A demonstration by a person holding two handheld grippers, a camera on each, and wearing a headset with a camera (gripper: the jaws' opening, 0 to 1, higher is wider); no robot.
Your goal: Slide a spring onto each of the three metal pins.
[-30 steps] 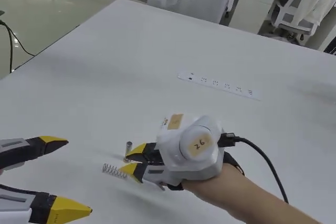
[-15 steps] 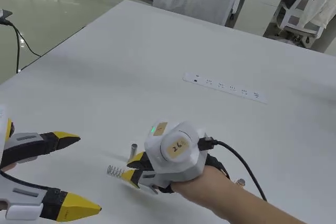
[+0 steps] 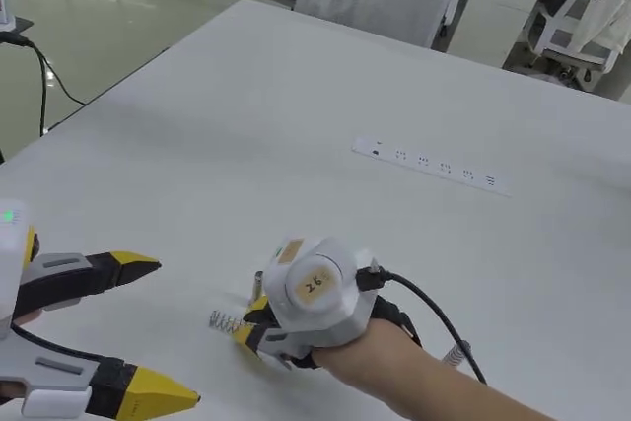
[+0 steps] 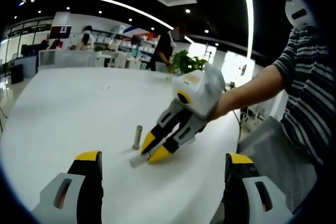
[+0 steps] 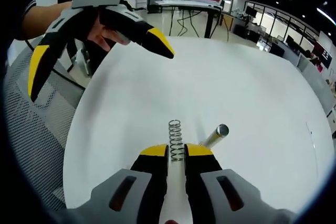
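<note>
Left gripper spread wide, empty, low over the tabletop at left. Spring low at the tabletop, its near end pinched in the right gripper, jaws clamped on it. Metal pin upright just beside the spring, bare. Judgement: this spring isn't on the pin yet and needs lifting and lining up over the pin top. Small object by the forearm is too small to tell, so the overall count is unclear.

White table carries a power strip, an upright pin, a spring.
</note>
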